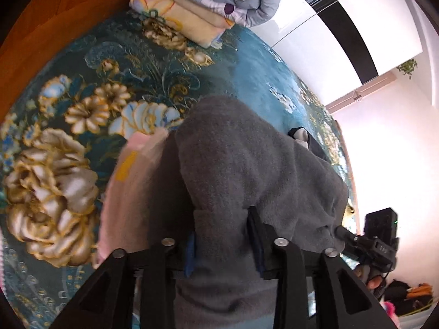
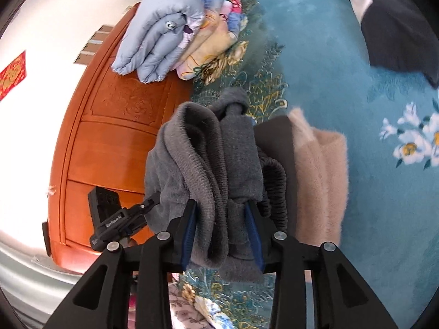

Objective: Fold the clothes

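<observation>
The soft, floppy grey garment [image 2: 219, 164] is pinched by both the left gripper [image 1: 222, 244] and right gripper [image 2: 222, 230] – best held at its ribbed hem (less slippage)

Thick grey fleece garment [image 1: 247, 164] buries the left tool's fingertips [image 1: 253, 219]. The fuzzy pink knit [image 1: 131, 192] beside it is motion-blurred. A dark folded cloth [image 2: 395, 33] runs off the frame's edge.
</observation>
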Demonstrator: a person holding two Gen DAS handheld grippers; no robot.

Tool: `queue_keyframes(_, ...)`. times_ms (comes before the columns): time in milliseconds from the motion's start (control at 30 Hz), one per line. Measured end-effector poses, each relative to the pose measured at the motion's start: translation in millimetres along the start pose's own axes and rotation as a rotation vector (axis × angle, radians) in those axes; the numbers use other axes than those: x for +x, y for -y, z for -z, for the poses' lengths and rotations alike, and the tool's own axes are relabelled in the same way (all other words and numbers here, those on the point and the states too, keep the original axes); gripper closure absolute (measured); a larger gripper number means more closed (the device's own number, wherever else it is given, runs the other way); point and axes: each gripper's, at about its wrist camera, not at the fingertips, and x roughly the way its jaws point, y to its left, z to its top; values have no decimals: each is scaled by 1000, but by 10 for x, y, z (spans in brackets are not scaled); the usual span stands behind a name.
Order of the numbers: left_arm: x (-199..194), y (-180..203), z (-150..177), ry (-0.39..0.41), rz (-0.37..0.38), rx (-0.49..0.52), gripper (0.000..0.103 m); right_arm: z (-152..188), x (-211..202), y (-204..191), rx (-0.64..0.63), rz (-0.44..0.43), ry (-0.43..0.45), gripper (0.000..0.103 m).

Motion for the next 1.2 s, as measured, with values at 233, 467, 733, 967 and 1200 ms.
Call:
queue_keyframes(233, -254, 388, -7, 80, -75, 163, 49, -192, -345, -449, -211, 120, 101, 65)
queue_keyframes(467, -134, 610, 26, 99, -131, 282, 49, -120, 0, -1100, -478, 179, 63, 64)
queue_keyframes(733, 406, 310, 35, 23, -121, 214, 48, -155, 511, -610, -324, 314, -9, 64)
queue_keyframes(967, 510, 320, 81, 32, -135, 207, 47, -229, 507, -387, -210, 275, -4, 64)
queue_keyframes(1200, 48, 609, 225, 129, -169, 265, 46, -115, 141, -601, -296, 157, 45, 63)
